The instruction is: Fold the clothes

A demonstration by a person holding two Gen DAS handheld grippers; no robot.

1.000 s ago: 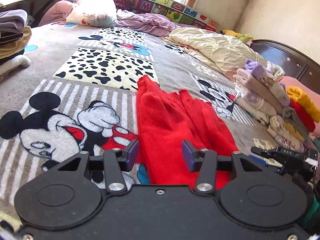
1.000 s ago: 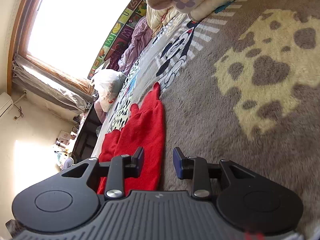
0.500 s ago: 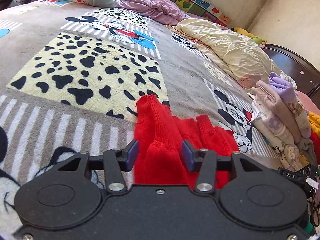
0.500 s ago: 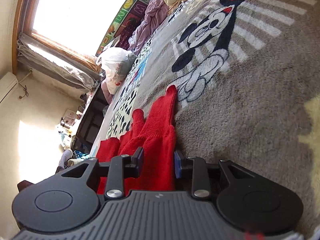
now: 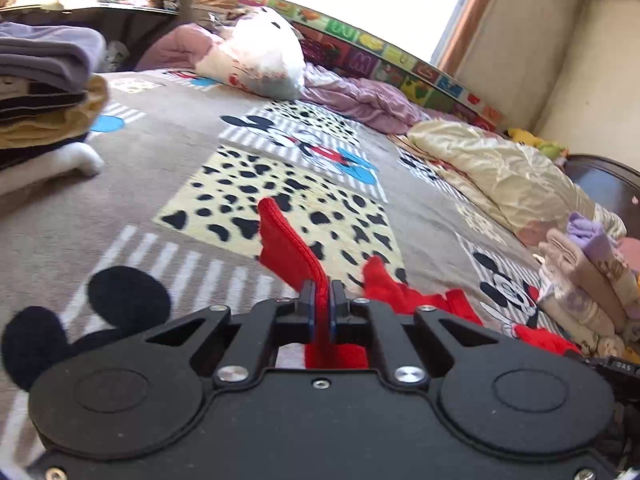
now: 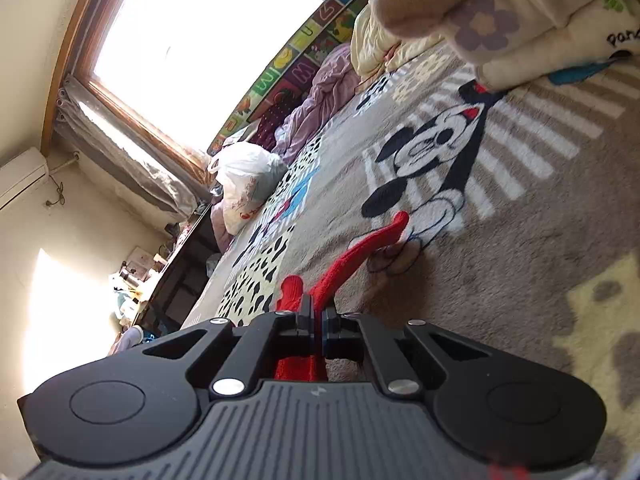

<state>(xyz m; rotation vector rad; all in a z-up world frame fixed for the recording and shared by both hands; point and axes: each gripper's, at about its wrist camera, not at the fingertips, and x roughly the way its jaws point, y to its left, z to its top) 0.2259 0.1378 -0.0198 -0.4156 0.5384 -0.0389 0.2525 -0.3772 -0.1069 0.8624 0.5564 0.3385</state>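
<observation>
Gripping item: red knit garment (image 5: pixel 294 252), pinched between the closed fingers of the left gripper (image 5: pixel 321 304) at lower centre of the left view, and likewise clenched by the right gripper (image 6: pixel 318 318) at lower centre of the right view, a sleeve-like end (image 6: pixel 368 248) rising toward mid-frame. Remainder of garment lies on the cartoon-print blanket (image 5: pixel 168 168). Folded clothes stack (image 5: pixel 588 280) at right edge; second stack (image 5: pixel 44 92) at upper left.

We see our black right gripper (image 6: pixel 318 314) clamped on a red knitted garment (image 6: pixel 352 260), one strip of which stretches forward above the grey plush Mickey Mouse blanket (image 6: pixel 520 240), with a white plastic bag (image 6: pixel 246 178) beyond.
</observation>
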